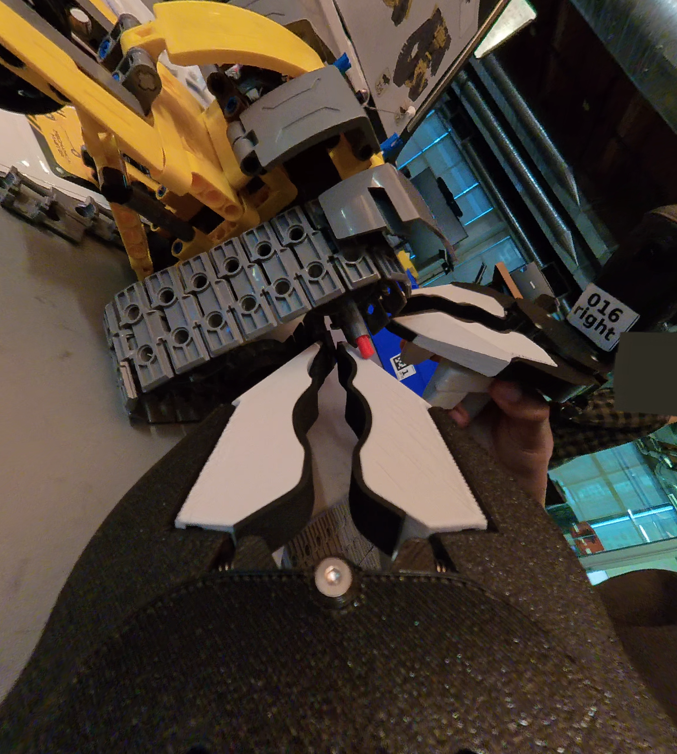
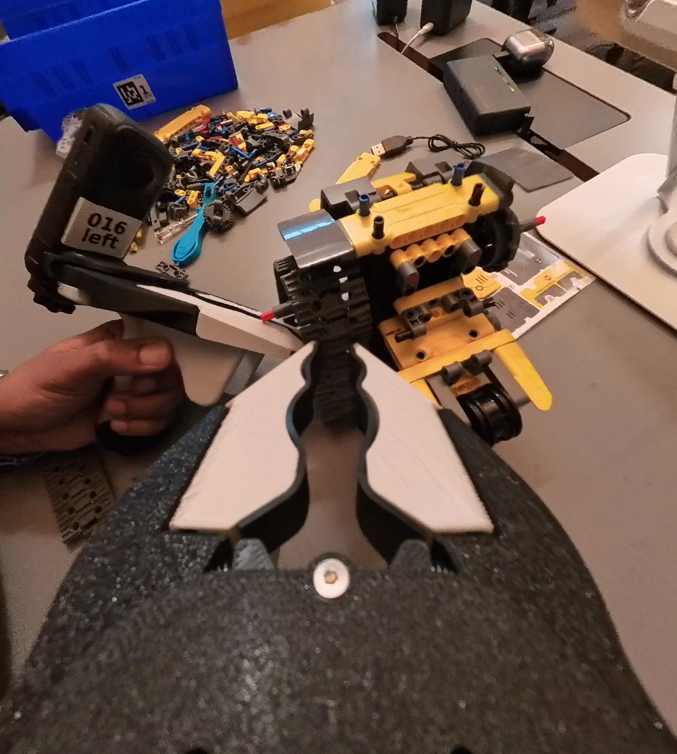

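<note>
A yellow and grey toy-brick tracked vehicle stands tipped on the grey table; it also shows in the left wrist view. Its grey link track faces both grippers. My right gripper is shut on the track, which sits between its fingers. My left gripper comes in from the left with its tips nearly together on the track's edge, just below a dark axle with a red tip. The right gripper also shows in the left wrist view, the left gripper in the right wrist view.
A pile of loose pieces, a teal tool and a blue bin lie at the back left. A printed sheet, a white stand base, a black box and a cable are to the right. A loose track strip lies near left. The grippers are tip to tip, or close to it.
</note>
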`<state>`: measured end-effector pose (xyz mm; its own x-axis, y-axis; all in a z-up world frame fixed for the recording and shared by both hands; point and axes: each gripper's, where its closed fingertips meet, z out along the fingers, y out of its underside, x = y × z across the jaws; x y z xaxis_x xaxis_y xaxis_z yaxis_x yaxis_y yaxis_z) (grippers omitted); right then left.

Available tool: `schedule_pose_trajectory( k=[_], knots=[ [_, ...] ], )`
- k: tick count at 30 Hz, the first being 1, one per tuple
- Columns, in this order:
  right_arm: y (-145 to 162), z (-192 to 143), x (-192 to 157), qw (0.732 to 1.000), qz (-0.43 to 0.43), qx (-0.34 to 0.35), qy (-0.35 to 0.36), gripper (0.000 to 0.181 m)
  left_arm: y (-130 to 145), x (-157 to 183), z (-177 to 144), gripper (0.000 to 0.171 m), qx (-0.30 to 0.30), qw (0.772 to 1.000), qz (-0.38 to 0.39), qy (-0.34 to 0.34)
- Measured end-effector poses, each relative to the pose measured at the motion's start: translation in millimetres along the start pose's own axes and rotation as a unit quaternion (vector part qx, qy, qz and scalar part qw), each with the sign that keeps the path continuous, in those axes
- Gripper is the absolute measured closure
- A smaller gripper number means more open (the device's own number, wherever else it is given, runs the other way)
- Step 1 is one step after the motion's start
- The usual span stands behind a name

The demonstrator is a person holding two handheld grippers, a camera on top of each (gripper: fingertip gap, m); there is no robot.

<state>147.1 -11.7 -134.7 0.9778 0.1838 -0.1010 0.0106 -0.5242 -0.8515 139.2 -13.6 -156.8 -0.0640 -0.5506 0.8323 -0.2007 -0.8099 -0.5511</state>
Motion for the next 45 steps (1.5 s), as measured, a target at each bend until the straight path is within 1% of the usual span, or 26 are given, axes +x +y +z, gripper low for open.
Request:
schedule_pose_trajectory(
  k=[5,8,12,18,28,31,42,45],
  knots=[
    [-7,-1,-6,0.999,-0.017,0.025,-0.015,0.159,-2,0,-1,0.171,0.009,1.0,0.01,-0.004],
    [-6,2,-3,0.999,-0.032,0.016,-0.007,0.157,-2,1,-1,0.171,0.011,1.0,0.027,-0.012],
    [3,10,-6,0.999,-0.005,-0.001,-0.046,0.158,0,3,-1,0.17,0.011,0.998,0.051,-0.022],
    [4,10,-6,0.996,0.029,0.002,-0.086,0.164,0,4,-1,0.17,0.015,0.996,0.08,-0.039],
    [-7,12,6,0.997,-0.004,-0.014,-0.079,0.165,-3,2,-2,0.171,0.019,0.997,0.072,-0.039],
    [-6,16,5,0.996,-0.007,-0.027,-0.087,0.167,-3,2,-2,0.17,0.02,0.995,0.083,-0.043],
    [5,15,-2,0.992,0.005,-0.054,-0.118,0.169,-3,3,-2,0.171,0.019,0.992,0.111,-0.056],
    [5,13,-3,0.991,0.011,-0.051,-0.124,0.169,-2,4,-2,0.171,0.017,0.99,0.124,-0.062]
  ],
)
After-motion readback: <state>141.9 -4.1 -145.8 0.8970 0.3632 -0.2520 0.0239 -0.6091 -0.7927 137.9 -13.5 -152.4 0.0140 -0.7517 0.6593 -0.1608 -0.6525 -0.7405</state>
